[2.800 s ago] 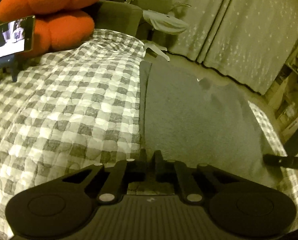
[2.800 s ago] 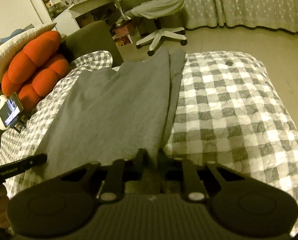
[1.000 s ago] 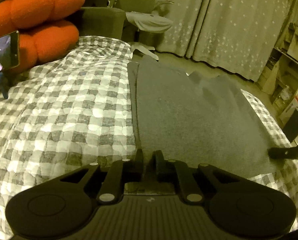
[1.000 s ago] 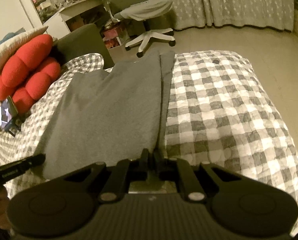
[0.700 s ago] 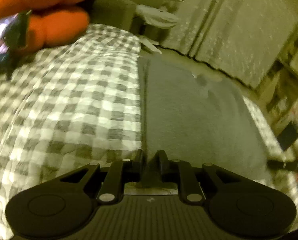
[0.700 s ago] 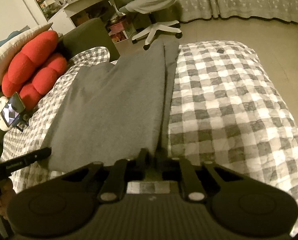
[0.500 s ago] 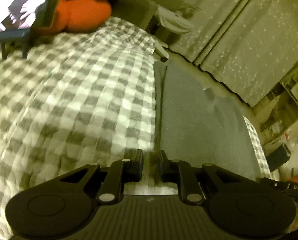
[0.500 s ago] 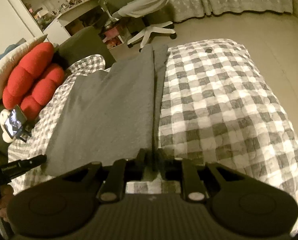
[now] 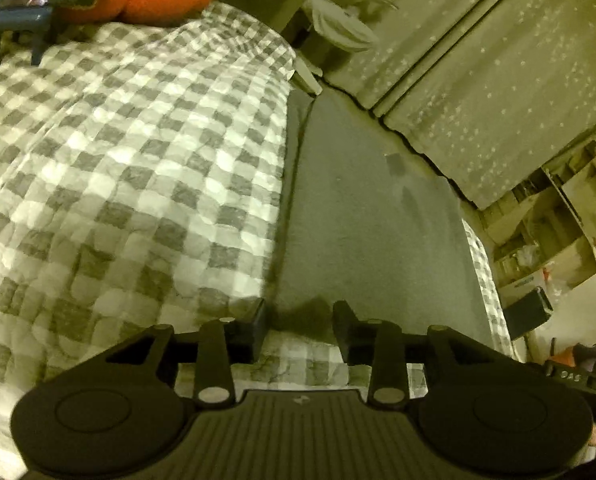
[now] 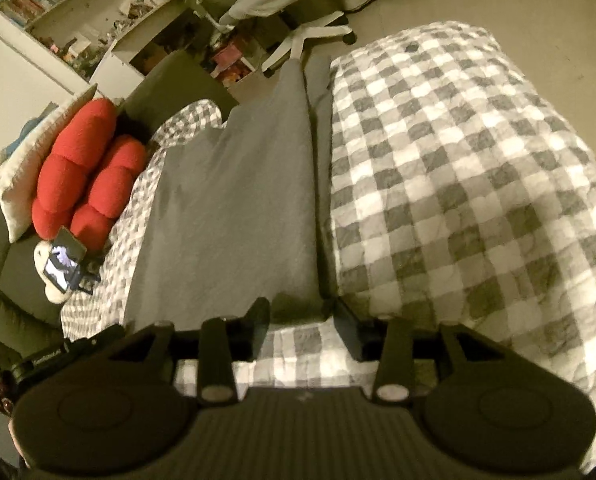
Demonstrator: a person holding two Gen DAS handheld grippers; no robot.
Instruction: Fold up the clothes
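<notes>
Both sets of fingers, pinched on the grey garment's [image 10: 234, 208] near corners a second ago, are now opening; we are letting go as the left gripper [image 9: 299, 326] and right gripper [image 10: 301, 322] straddle the hem without pressing it. We are leaving the garment flat on the checked bed [image 10: 457, 184], its far end hanging off the edge. We are risking a fingertip [image 9: 258, 320] snagging a corner as we withdraw, dragging the fold askew. We are seeing no containers.
</notes>
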